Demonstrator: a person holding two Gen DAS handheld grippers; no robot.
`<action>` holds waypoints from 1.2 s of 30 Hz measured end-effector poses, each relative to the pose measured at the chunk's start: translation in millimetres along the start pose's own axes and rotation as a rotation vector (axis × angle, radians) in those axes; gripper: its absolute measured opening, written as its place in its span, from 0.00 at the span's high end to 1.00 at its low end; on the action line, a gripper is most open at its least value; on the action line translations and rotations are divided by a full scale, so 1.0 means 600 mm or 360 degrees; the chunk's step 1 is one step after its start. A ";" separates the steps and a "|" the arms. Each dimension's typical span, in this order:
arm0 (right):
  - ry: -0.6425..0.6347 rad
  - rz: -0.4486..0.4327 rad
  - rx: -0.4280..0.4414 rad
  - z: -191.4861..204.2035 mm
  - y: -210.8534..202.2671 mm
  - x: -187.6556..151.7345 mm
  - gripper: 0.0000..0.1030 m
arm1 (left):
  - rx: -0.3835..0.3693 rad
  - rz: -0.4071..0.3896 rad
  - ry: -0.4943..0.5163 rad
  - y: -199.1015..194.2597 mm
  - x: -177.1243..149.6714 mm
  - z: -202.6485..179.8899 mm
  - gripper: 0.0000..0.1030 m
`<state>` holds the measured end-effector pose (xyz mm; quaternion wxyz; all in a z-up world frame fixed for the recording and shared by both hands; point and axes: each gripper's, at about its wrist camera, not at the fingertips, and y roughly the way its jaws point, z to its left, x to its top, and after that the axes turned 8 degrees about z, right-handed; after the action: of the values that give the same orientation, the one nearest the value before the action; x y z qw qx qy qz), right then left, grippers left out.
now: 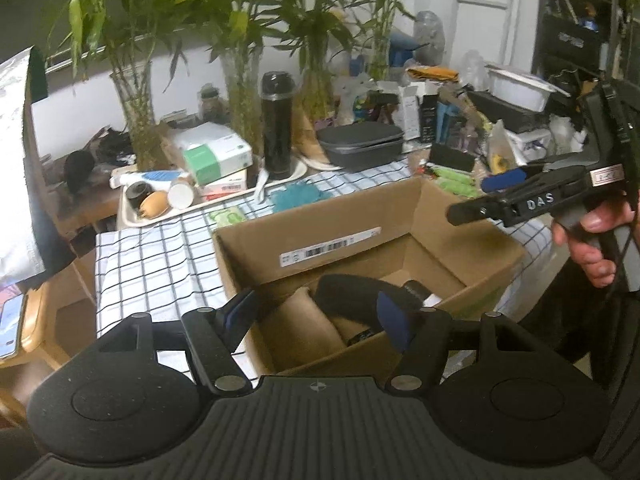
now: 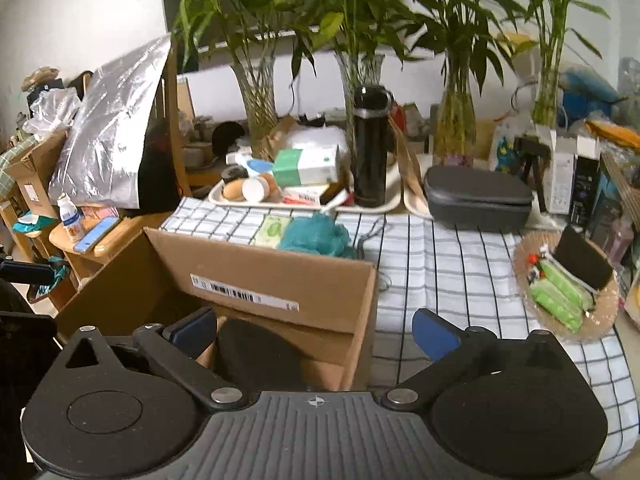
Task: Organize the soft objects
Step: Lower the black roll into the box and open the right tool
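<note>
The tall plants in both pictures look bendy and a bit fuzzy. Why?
Left wrist view: the fisheye lens curves the bamboo stalks and the wall edge outward, and the leaves are softly blurred. Right wrist view: the same bulge bends the vases; the silver bag shines with glare.

1. The left wrist view looks forward and down along the left claw (image 1: 316,316) from just above the near edge of the cardboard box (image 1: 360,240), close over its open inside.
2. It faces the back of the counter (image 1: 160,256), where vases of green stalks line the wall; the right claw (image 1: 464,213) and its hand (image 1: 588,244) enter at the right edge.
3. The right wrist view looks down along its own claw (image 2: 316,332) from the box's right near corner (image 2: 280,276), facing the same back wall.
4. Both share the box, the checked cloth, the black flask (image 1: 277,124) (image 2: 370,146) and the teal puff (image 1: 300,196) (image 2: 316,234).
</note>
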<state>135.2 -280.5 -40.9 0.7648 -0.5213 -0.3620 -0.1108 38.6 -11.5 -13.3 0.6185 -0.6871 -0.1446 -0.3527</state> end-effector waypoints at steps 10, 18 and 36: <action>0.0007 0.0240 0.0022 0.002 0.036 -0.008 0.00 | 0.0033 0.0133 -0.0092 0.019 -0.004 0.025 0.36; 0.0024 0.0334 -0.0024 -0.003 0.051 -0.014 0.00 | 0.0048 0.0245 -0.0228 0.038 -0.006 0.048 0.36; 0.0022 0.0385 -0.0097 -0.004 0.073 -0.011 0.00 | 0.0054 0.0314 -0.0362 0.072 0.000 0.085 0.36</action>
<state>155.2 -264.9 -77.1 0.7588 -0.5835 -0.2875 -0.0322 81.9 28.8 -44.9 0.6415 -0.7228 -0.1514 -0.2076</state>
